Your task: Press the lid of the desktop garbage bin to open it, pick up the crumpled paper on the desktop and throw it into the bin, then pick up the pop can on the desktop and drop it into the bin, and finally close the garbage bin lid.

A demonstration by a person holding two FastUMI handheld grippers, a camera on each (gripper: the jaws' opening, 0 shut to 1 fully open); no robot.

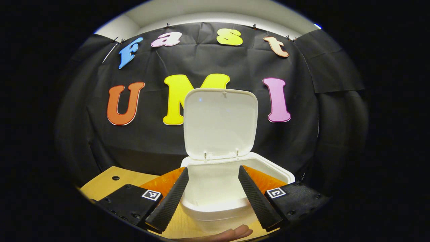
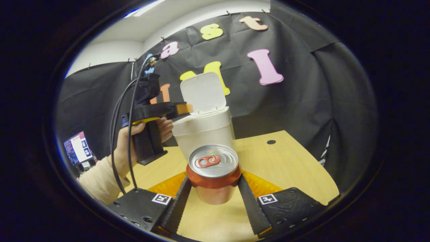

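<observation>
where black cloth (image 2: pixel 302 101) walls it, the wooden table (image 2: pixel 289 161) holds the bin (image 2: pixel 205 131).

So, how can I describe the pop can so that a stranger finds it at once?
Find the wooden table before the black cloth wall, then the white bin with its lid raised. The pop can stands upright in front of the bin, between the right tool's fingers. It is the one metal thing: silver top, red pull tab, red band.

Light wood-grain worktop (image 2: pixel 289 158) with a round dark hole (image 2: pixel 271 142) toward the far edge. Carries a white desktop garbage bin (image 2: pixel 205 132), lid (image 2: pixel 203 90) raised upright. Second round hole (image 1: pixel 115 177) visible in the left gripper view.
</observation>
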